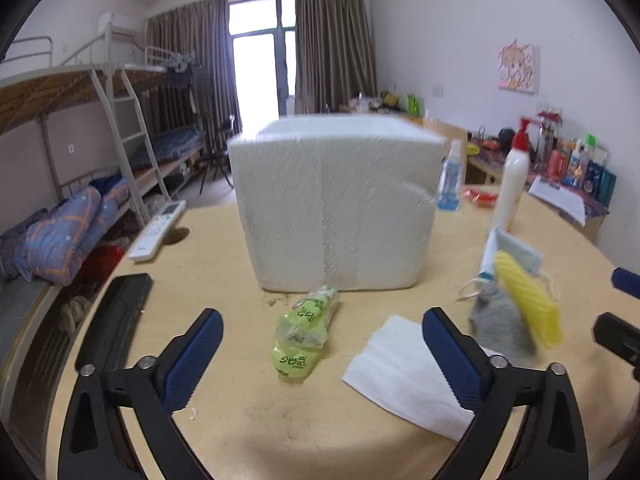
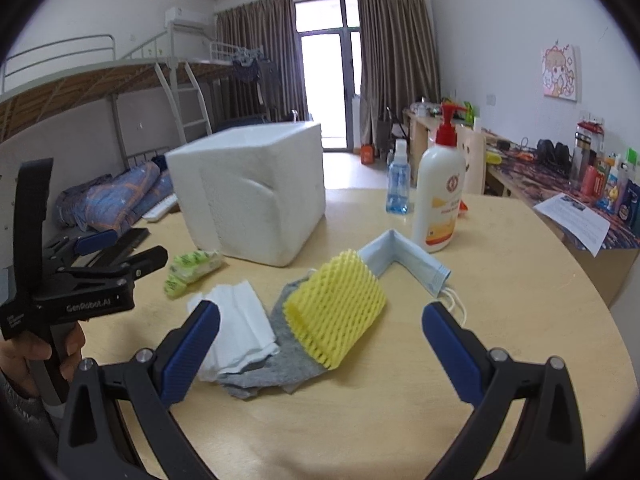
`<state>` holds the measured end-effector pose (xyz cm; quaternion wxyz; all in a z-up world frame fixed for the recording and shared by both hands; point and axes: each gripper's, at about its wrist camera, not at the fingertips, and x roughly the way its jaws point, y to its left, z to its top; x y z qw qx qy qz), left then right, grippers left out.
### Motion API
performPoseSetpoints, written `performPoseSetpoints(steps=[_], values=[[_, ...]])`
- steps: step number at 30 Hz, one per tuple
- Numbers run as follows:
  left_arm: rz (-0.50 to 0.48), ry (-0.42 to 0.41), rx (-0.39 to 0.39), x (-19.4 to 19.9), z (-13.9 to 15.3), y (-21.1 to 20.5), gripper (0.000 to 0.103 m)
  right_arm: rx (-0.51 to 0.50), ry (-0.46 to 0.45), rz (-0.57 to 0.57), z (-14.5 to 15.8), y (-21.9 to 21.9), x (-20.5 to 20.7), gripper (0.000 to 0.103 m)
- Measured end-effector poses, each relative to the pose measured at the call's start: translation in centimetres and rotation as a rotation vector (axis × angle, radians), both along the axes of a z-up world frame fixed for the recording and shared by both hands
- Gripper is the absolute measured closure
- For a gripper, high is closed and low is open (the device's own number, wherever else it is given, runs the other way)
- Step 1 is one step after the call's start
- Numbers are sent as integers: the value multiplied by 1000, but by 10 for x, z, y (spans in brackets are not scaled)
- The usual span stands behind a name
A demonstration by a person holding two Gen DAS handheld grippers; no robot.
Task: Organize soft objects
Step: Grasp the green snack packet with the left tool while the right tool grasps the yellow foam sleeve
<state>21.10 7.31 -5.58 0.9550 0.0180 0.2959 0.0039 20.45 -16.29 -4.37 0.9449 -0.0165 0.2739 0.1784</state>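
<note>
On the pale wooden counter [image 2: 500, 300] a foam box [image 2: 256, 188] is sitting — bunk beds [image 1: 60, 152] lining the room's wall. Both tongs — left tongs [image 1: 322, 334], right tongs [image 2: 320, 328] — are gaping apart, empty.

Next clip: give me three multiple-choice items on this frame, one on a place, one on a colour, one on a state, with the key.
1. The yellow foam net rests on:
A. the grey cloth
B. the white foam box
C. the remote control

2. The lotion bottle's pump is:
A. blue
B. red
C. green

3. The right hand-held gripper is:
A. shut on the face mask
B. shut on the tissue
C. open, holding nothing

Key: 1 A, it overlaps the grey cloth. 2 B, the lotion bottle has a red top. 3 C, the right hand-held gripper has its fingers spread, nothing between them.
</note>
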Motion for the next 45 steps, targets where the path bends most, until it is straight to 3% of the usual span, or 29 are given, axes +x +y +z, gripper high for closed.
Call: performPoseSetpoints(steps=[9, 14, 18, 24, 30, 38, 40, 42, 45], values=[[-23, 140, -36, 44, -26, 12, 16, -54, 78, 2, -12, 6, 27, 1], [-34, 224, -60, 61, -39, 15, 38, -92, 115, 6, -21, 11, 41, 1], [-37, 252, -67, 66, -42, 17, 47, -104, 128, 9, -23, 13, 46, 1], [-32, 261, -73, 73, -45, 20, 69, -123, 138, 9, -24, 15, 54, 6], [-75, 235, -96, 69, -42, 20, 80, -147, 160, -3, -30, 16, 60, 22], [-121, 165, -119, 58, -28, 19, 80, -155, 186, -37, -34, 13, 54, 60], [-133, 158, -122, 55, -27, 18, 80, -159, 199, -64, -38, 7, 54, 78], [-143, 153, -124, 52, -25, 15, 81, -130, 224, -94, -42, -4, 54, 89], [-157, 119, -126, 45, -17, 13, 81, -111, 201, -118, -35, -11, 48, 90]])
